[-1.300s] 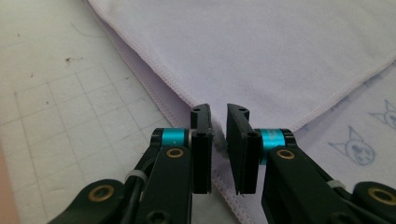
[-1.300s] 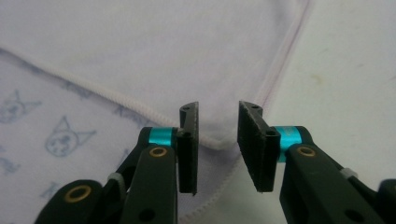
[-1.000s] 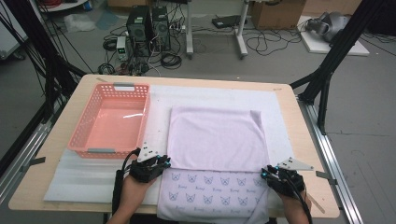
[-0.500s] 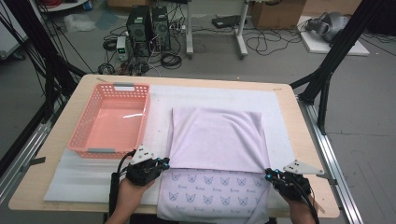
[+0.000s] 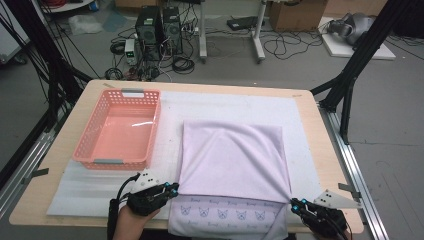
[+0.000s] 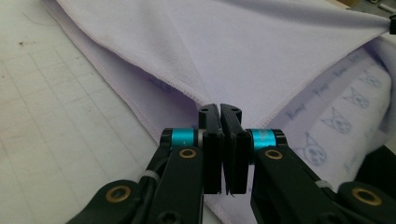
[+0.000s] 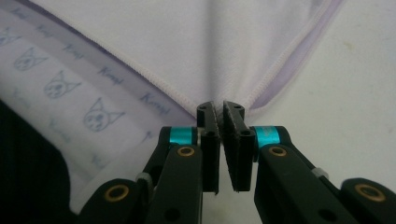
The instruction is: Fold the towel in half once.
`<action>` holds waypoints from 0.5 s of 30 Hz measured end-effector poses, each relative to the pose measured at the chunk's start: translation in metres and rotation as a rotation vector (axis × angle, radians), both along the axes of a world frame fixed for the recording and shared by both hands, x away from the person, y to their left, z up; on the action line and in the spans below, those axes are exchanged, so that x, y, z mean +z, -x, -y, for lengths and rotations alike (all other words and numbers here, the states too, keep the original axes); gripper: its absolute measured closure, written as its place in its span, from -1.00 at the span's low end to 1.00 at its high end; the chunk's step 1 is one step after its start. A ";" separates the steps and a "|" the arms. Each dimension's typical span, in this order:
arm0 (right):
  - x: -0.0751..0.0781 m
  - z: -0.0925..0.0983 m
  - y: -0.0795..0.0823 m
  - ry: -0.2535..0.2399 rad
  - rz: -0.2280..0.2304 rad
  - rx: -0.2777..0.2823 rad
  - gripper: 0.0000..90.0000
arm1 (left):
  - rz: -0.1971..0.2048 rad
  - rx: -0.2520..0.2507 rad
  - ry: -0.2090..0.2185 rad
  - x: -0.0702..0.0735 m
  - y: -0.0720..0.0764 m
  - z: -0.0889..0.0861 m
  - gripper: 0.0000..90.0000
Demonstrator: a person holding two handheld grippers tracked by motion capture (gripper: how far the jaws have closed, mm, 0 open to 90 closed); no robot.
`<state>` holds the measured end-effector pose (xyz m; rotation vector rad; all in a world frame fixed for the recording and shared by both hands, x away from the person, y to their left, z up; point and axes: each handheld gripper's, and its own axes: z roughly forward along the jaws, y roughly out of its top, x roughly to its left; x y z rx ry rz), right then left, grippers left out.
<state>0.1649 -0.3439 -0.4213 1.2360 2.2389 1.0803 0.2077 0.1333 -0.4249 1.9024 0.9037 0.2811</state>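
Observation:
A lilac cloth [image 5: 232, 155] lies folded on the white mat [image 5: 240, 102], and a cat-print band [image 5: 225, 215] of its lower layer shows along the near edge. My left gripper [image 5: 172, 191] is shut on the near-left corner of the top layer. In the left gripper view the jaws [image 6: 219, 109] pinch that hemmed corner of the cloth [image 6: 261, 51], which spreads taut away from them. At the near right my right gripper [image 5: 295, 204] is shut on the other near corner. The right gripper view shows the tips [image 7: 220, 106] clamped on the cloth [image 7: 210, 42].
A pink plastic basket [image 5: 152, 130] with nothing in it stands on the mat to the left of the cloth. The wooden table [image 5: 75, 120] ends close in front of both hands. Black frame legs, computers and cables stand on the floor beyond.
Both grippers have moved toward the near table edge and risen a little with the cloth corners. The top layer now reaches nearer and covers more of the printed band.

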 end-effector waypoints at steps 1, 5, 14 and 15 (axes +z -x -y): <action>0.002 0.000 0.004 -0.001 -0.003 0.001 0.89 | 0.001 -0.006 -0.002 0.001 0.004 -0.002 0.93; 0.005 -0.001 0.013 -0.002 -0.009 0.024 0.87 | -0.005 -0.033 0.001 -0.001 0.011 -0.006 0.92; 0.003 0.000 -0.024 -0.050 0.045 -0.094 0.27 | 0.000 0.025 0.056 0.004 -0.033 0.010 0.04; 0.003 0.000 -0.030 -0.062 0.040 -0.103 0.26 | 0.005 0.030 0.057 0.005 -0.039 0.013 0.03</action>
